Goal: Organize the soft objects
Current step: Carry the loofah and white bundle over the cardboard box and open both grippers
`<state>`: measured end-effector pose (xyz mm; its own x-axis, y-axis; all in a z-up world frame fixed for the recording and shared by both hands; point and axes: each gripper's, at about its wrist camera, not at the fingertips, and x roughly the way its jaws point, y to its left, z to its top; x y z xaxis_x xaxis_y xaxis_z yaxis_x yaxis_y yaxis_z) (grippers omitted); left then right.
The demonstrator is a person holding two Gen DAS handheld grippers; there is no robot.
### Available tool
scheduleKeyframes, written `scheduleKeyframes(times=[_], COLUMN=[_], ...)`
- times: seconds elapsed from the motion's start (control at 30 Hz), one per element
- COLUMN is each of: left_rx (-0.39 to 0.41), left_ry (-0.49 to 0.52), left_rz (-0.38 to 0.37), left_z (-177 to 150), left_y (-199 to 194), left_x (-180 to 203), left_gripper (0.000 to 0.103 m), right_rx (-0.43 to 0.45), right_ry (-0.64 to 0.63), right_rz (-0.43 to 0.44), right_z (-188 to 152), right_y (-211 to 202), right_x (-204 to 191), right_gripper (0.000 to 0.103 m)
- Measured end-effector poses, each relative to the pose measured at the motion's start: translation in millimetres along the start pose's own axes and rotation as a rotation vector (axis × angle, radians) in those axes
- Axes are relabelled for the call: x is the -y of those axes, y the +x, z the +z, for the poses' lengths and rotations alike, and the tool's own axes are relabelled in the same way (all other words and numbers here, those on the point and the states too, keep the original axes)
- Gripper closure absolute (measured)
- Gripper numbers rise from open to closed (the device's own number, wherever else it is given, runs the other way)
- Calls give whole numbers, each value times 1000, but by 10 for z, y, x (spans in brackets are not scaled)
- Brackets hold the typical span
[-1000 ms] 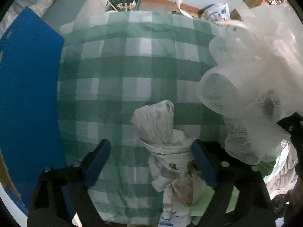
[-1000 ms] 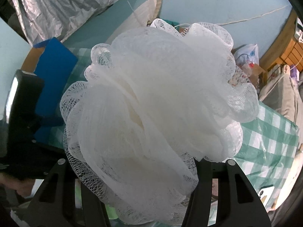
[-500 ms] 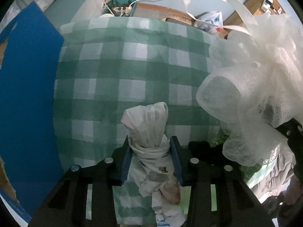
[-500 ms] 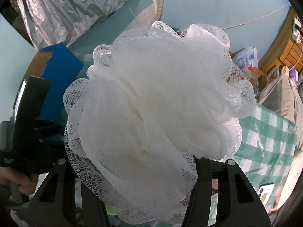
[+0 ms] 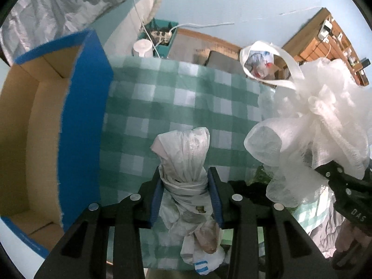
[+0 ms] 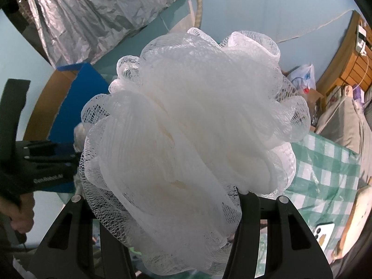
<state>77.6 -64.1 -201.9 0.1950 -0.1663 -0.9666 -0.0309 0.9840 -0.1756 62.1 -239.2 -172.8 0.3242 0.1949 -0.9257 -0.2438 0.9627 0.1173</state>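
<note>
Your left gripper point(image 5: 186, 195) was clamped on a knotted white plastic bag point(image 5: 186, 162), its blue-padded fingers point(image 5: 155, 197) pressing the bundle's waist from both sides at the lower centre of the left wrist view; the bag's rounded top stood above the fingers and its crumpled tail hung below them. Behind the bag lay the green-and-white checked cloth point(image 5: 176, 97), filling the middle of that frame. At the left edge stood an open cardboard box with blue outer walls point(image 5: 79, 125), its brown inside showing, touching the cloth's left border. Your right gripper point(image 6: 162, 209) was closed on a white mesh bath pouf point(image 6: 190, 125), which filled the centre of the right wrist view and hid the finger pads, so only the black finger bases showed at the bottom. The same pouf appeared at the right edge of the left wrist view point(image 5: 320, 125), with a white ribbon loop point(image 5: 286, 67) above it. A white phone point(image 6: 323, 231) lay at the lower right of the right wrist view, and crinkled silver sheeting point(image 6: 97, 16) hung across its upper left.
</note>
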Motion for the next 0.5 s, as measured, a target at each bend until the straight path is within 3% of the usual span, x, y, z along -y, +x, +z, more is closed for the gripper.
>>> scheduleKeyframes(times=[0.5], left_rx=[118], left_ry=[-16], left_rz=[5], left_z=[-45], left_y=[-751], left_x=[-188], left_gripper=[68], right_rx=[48], right_ry=[-46], right_rz=[23], right_z=[58], right_y=[-320], right_x=[-261], right_gripper=[51])
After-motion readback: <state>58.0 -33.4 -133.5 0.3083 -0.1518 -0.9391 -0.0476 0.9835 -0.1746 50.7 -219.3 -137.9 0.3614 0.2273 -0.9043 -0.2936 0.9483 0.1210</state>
